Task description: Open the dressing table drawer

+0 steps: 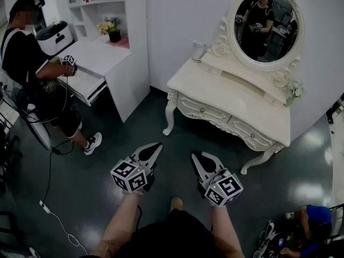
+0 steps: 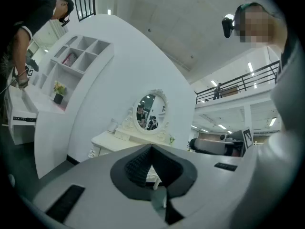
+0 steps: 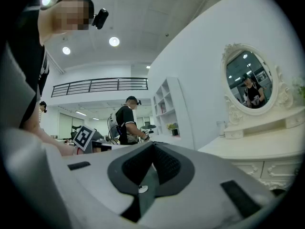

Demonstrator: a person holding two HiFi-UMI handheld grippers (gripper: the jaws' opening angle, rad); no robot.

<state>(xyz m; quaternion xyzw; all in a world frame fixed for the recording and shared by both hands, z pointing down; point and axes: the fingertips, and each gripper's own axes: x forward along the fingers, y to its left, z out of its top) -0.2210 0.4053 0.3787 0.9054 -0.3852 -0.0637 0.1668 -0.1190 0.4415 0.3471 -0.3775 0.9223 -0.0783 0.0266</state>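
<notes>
Grippers: left gripper (image 1: 158, 145) and right gripper (image 1: 194, 155) both clenched, empty, well short of the furniture.
Dressing table (image 1: 200, 81): ivory, carved, curved legs, against the white wall.
Drawer (image 1: 210, 113): scrolled front, closed under the top.
Knob (image 1: 202, 110): tiny; best approached with parted jaws, nipped squarely, pulled straight.

Cream-white dressing table (image 1: 215, 87), carved scroll drawer fronts (image 1: 203, 110); dark teal-grey floor (image 1: 134, 130); grey-white left gripper (image 1: 157, 145), right gripper (image 1: 194, 155), black-and-white checker marker cubes (image 1: 129, 176).

cream dressing table (image 1: 215, 85), oval mirror (image 1: 266, 26), pale jar (image 1: 199, 50), small flowers (image 1: 295, 89)
</notes>
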